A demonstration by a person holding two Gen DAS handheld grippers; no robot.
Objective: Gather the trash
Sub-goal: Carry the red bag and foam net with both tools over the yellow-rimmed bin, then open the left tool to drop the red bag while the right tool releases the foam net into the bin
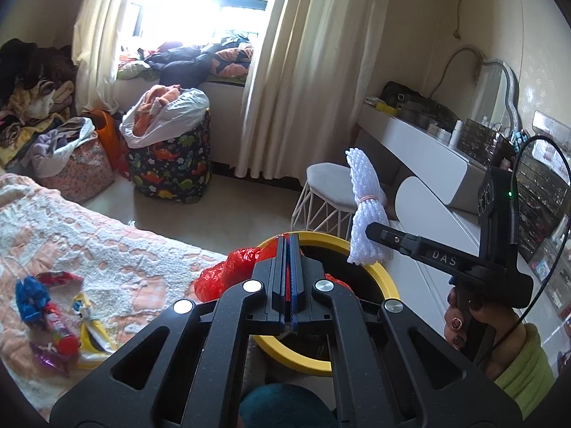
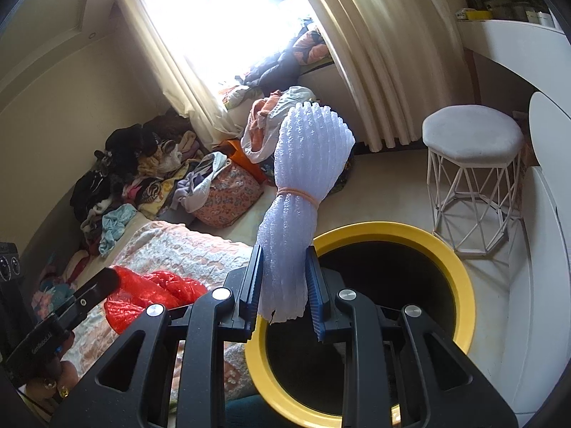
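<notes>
- Right gripper (image 2: 283, 287): fingers pinched on the lower end of a white foam-net bundle (image 2: 303, 185), tied at its waist with an orange rubber band (image 2: 299, 192), upper end fanned out well past the fingertips.
- Below and just right of those fingers: yellow-rimmed bin (image 2: 460, 271), dark inside.
- Left gripper (image 1: 289, 271): fingers pressed together, a sliver of red showing between them, red plastic bag (image 1: 221, 274) bunched just left of the fingertips, over the bin rim (image 1: 387, 281).
- Far left of the left fingers, on the bedspread (image 1: 117, 249): candy wrappers (image 1: 53, 317), apart from both grippers.
</notes>
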